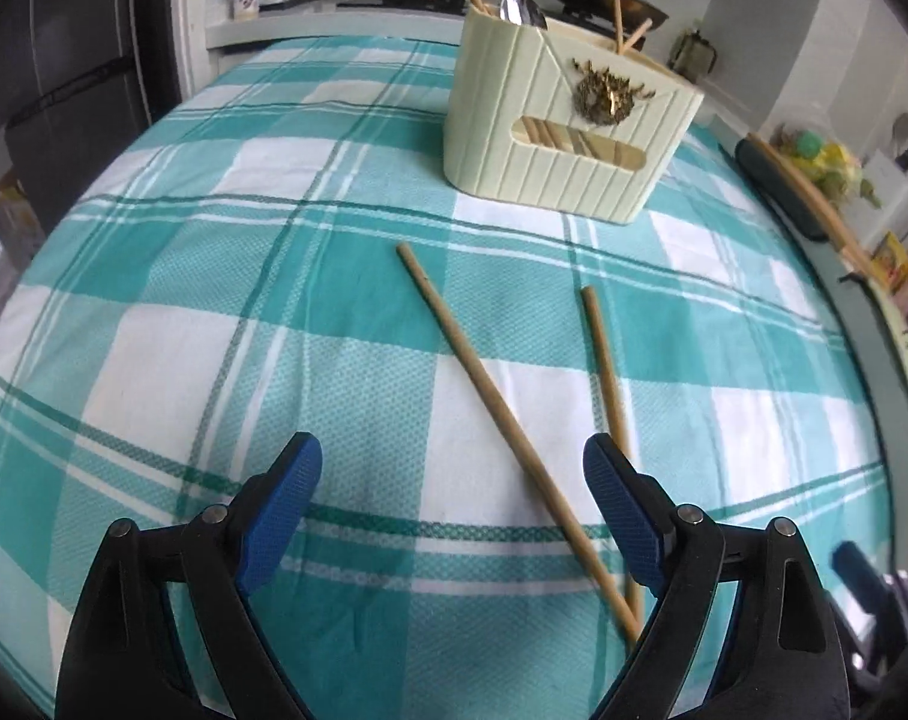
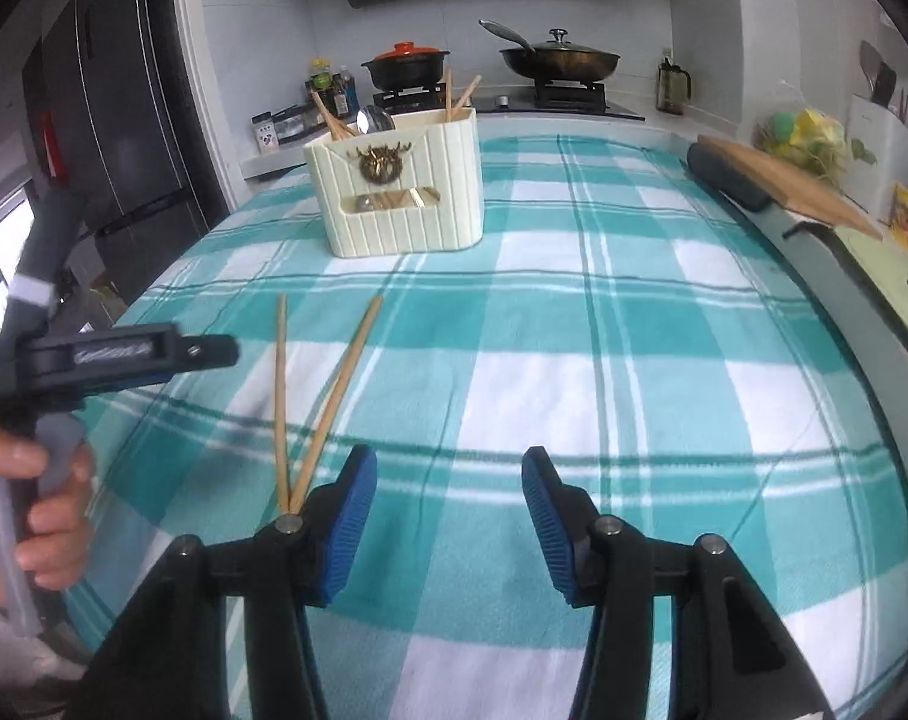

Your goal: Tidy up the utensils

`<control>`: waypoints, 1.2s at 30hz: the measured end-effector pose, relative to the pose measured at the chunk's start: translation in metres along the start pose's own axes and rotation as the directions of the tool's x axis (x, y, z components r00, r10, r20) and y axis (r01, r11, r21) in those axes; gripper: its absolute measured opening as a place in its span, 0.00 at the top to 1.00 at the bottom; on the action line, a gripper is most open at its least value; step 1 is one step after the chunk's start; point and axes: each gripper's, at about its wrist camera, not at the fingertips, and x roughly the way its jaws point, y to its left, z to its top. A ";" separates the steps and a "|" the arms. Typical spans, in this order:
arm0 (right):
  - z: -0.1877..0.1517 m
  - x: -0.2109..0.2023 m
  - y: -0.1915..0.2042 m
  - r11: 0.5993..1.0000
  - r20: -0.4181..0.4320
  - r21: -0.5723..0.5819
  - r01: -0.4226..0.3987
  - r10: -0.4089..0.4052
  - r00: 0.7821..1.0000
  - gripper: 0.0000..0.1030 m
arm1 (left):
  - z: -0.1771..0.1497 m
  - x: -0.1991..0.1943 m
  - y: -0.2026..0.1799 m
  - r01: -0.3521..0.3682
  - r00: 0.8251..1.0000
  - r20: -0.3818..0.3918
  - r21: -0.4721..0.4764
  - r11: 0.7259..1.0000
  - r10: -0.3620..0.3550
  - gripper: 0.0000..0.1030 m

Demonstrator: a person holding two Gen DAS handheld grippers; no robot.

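Left wrist view: left claw (image 1: pixel 452 498) spread apart, empty, low over teal-and-white checked cloth on counter (image 1: pixel 183 300). Two loose wooden chopsticks (image 1: pixel 490 402) lie on cloth, crossing near right finger. Cream ribbed utensil holder (image 1: pixel 565 132) well beyond, holding chopsticks, metal spoon (image 1: pixel 523 7). Right wrist view: right claw (image 2: pixel 449 504) spread apart, empty.

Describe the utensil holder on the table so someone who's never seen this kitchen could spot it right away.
Find the table with the teal and white checked cloth; toward its far end, nearest the stove, stands the utensil holder. It is a cream, ribbed box with a gold ornament and a cut-out window on its front, and chopsticks and a spoon stick out of its top. The two loose chopsticks lie flat; it alone stands upright.
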 end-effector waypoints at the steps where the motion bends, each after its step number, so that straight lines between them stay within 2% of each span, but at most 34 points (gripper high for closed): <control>1: -0.004 -0.002 0.001 1.000 -0.003 -0.004 0.001 -0.001 1.000 0.50 | -0.004 0.005 -0.004 -0.038 0.999 0.003 0.023 0.999 0.038 0.13; 6: -0.006 -0.016 0.002 0.997 0.036 -0.056 0.044 -0.042 0.998 0.50 | -0.023 0.009 -0.011 -0.118 0.993 0.028 0.121 0.986 0.116 0.13; 10: -0.007 -0.007 0.000 0.999 0.008 -0.026 0.020 -0.019 1.000 0.50 | -0.038 -0.004 0.006 -0.167 0.986 0.046 0.199 0.966 0.161 0.13; 14: -0.005 0.017 0.015 0.999 -0.032 -0.027 -0.034 0.033 0.999 0.50 | -0.042 -0.010 0.028 -0.127 0.992 0.018 0.178 0.976 0.125 0.14; 17: 0.001 0.043 0.034 0.995 -0.078 -0.026 -0.093 0.090 0.993 0.50 | -0.045 -0.012 0.030 -0.077 0.997 0.009 0.172 0.982 0.076 0.28; 19: 0.003 0.059 0.048 0.992 -0.113 -0.036 -0.117 0.112 0.987 0.51 | -0.048 -0.014 0.026 -0.055 0.998 0.015 0.186 0.981 0.053 0.43; 20: 0.003 0.066 0.055 0.991 -0.128 -0.045 -0.130 0.123 0.984 0.56 | -0.049 -0.015 0.023 -0.048 0.999 0.020 0.201 0.978 0.045 0.49; 21: 0.003 0.071 0.062 0.989 -0.141 -0.066 -0.133 0.122 0.982 0.61 | -0.051 -0.016 0.018 -0.043 0.999 0.025 0.220 0.974 0.038 0.64; 22: 0.001 0.077 0.068 0.988 -0.155 -0.097 -0.121 0.105 0.982 0.65 | -0.053 -0.018 0.013 -0.043 0.999 0.030 0.239 0.970 0.037 0.84; 23: 0.000 0.078 0.073 0.987 -0.145 -0.131 -0.090 0.071 0.987 0.73 | -0.056 -0.018 0.009 -0.047 0.999 0.033 0.258 0.965 0.040 0.93; 24: -0.001 0.077 0.077 0.985 -0.132 -0.159 -0.060 0.039 0.991 0.85 | -0.059 -0.019 0.005 -0.065 0.998 0.043 0.270 0.961 0.055 0.95; 26: -0.003 0.075 0.073 0.989 -0.122 -0.150 -0.015 -0.003 0.993 0.93 | -0.062 -0.021 0.004 -0.077 0.996 0.058 0.266 0.961 0.063 0.95; 30: -0.010 0.061 0.044 0.993 -0.102 -0.083 0.082 -0.090 0.991 0.93 | -0.069 -0.030 0.016 -0.059 0.998 0.040 0.225 0.973 0.052 0.95; 33: -0.024 0.043 0.014 0.984 -0.097 -0.046 0.170 -0.174 0.980 0.93 | -0.080 -0.039 0.032 -0.049 0.999 0.029 0.207 0.977 0.044 0.94; 35: -0.033 0.030 -0.002 0.973 -0.092 -0.036 0.227 -0.229 0.969 0.93 | -0.086 -0.046 0.041 -0.050 0.999 0.031 0.203 0.978 0.045 0.92; 36: -0.038 0.024 -0.008 0.970 -0.090 -0.033 0.239 -0.241 0.966 0.93 | -0.088 -0.048 0.045 -0.043 0.999 0.031 0.199 0.979 0.038 0.86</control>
